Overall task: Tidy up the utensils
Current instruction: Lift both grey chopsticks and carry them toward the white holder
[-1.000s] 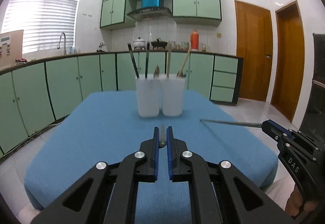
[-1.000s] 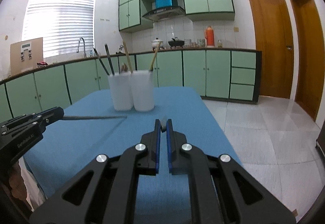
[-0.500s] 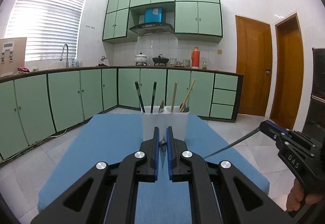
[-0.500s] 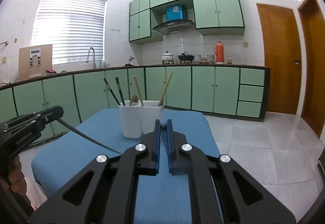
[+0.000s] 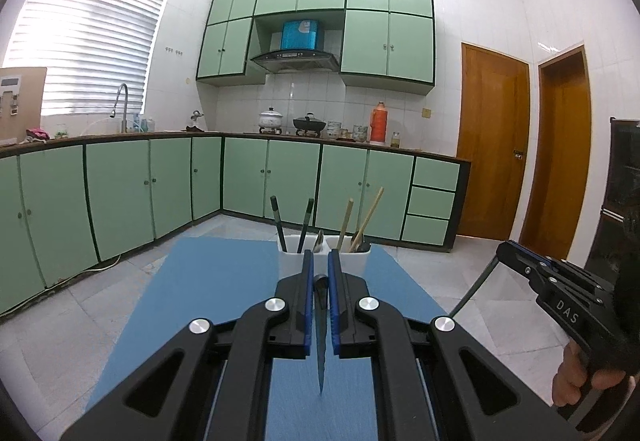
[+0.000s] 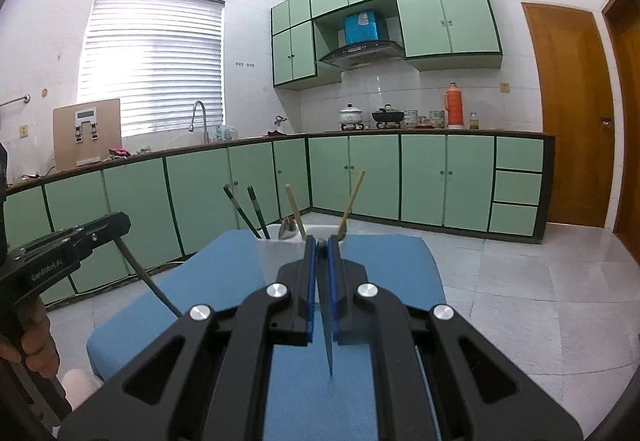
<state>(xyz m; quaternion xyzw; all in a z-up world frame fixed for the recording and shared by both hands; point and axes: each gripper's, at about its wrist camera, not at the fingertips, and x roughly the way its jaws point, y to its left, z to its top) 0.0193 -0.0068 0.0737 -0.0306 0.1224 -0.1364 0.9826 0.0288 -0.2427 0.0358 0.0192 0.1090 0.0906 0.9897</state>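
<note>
My left gripper (image 5: 318,257) is shut on a thin metal stick (image 5: 320,341) that hangs point-down between its blue pads, above the blue table (image 5: 208,281). My right gripper (image 6: 320,245) is shut on a like metal stick (image 6: 327,329), also hanging down. Each shows in the other's view: the right gripper (image 5: 500,251) at the right edge, the left gripper (image 6: 124,219) at the left edge. Beyond both stand two white cups side by side: the left cup (image 5: 290,261) holds dark chopsticks (image 5: 278,221) and a spoon, the right cup (image 5: 358,261) wooden chopsticks (image 5: 370,217).
The table stands in a kitchen with tiled floor (image 5: 80,321) around it. Green cabinets (image 5: 120,193) and a counter with a sink tap (image 5: 122,105), pots and a red flask run along the far walls. Two wooden doors (image 5: 494,145) are at the right.
Both grippers have risen well above the table. The two metal sticks, first lying about level, now hang steeply down. The cups sit lower and smaller in both views.
</note>
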